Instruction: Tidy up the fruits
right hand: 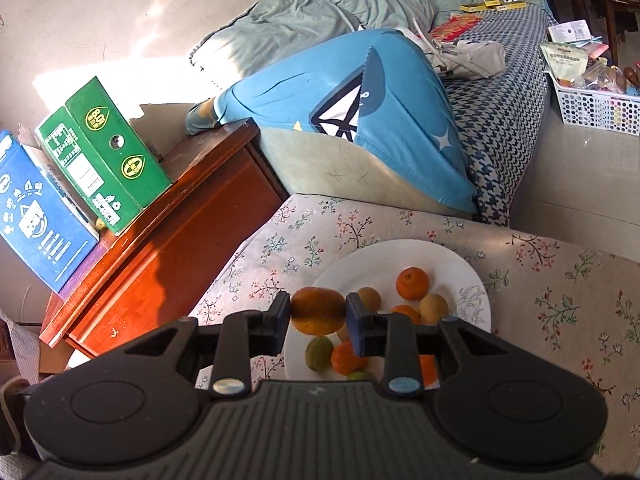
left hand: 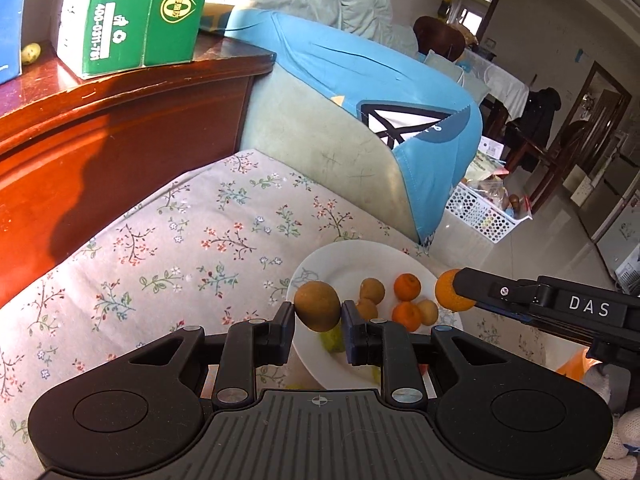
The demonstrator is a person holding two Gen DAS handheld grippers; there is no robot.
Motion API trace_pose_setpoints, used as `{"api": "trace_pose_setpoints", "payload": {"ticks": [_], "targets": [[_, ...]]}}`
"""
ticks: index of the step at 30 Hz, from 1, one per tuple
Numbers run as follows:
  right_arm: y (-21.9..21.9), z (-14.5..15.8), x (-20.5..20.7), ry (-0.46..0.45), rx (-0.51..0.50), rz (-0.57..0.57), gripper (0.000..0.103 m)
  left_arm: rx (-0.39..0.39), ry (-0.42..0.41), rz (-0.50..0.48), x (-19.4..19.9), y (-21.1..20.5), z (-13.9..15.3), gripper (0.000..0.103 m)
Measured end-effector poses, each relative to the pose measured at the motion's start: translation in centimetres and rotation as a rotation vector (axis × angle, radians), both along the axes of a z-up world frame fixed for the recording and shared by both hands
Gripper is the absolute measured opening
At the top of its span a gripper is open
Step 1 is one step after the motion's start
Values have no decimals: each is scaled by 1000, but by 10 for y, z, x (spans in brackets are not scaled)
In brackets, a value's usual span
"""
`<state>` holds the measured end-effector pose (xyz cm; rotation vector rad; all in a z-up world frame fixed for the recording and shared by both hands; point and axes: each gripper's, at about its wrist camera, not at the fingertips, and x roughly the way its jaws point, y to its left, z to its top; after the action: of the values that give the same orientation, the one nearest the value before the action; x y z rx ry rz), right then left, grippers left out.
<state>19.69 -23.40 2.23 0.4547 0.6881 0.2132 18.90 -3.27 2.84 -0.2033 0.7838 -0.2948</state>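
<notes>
A white plate (left hand: 344, 258) lies on the floral cloth and holds several fruits: small oranges (left hand: 407, 286), brown round fruits (left hand: 372, 290) and a green one (left hand: 332, 340). My left gripper (left hand: 318, 314) is shut on a brown kiwi (left hand: 317, 306) and holds it above the plate's left edge. My right gripper (right hand: 319, 312) is shut on an orange (right hand: 318, 311) above the plate (right hand: 460, 264). In the left wrist view the right gripper (left hand: 460, 292) comes in from the right with that orange (left hand: 448, 290) over the plate's right rim.
The floral-cloth surface (left hand: 160, 248) stretches left of the plate. A red-brown wooden cabinet (left hand: 100, 128) carries a green carton (left hand: 128, 12) and a blue box (right hand: 36, 216). A sofa with a blue cover (left hand: 360, 68) stands behind. A white perforated basket (left hand: 480, 212) sits on the floor.
</notes>
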Motion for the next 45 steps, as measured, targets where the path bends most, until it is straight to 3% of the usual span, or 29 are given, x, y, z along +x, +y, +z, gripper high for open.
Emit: {"api": "trace_pose_setpoints", "payload": {"ticks": [9, 26, 45], "targets": [[-11, -22, 35, 56, 76, -56, 30, -6, 51, -55, 35, -17, -20, 23], [-2, -52, 75, 104, 1, -97, 30, 15, 121, -82, 69, -33, -54, 23], [4, -36, 62, 67, 20, -85, 34, 13, 142, -62, 55, -25, -32, 26]]}}
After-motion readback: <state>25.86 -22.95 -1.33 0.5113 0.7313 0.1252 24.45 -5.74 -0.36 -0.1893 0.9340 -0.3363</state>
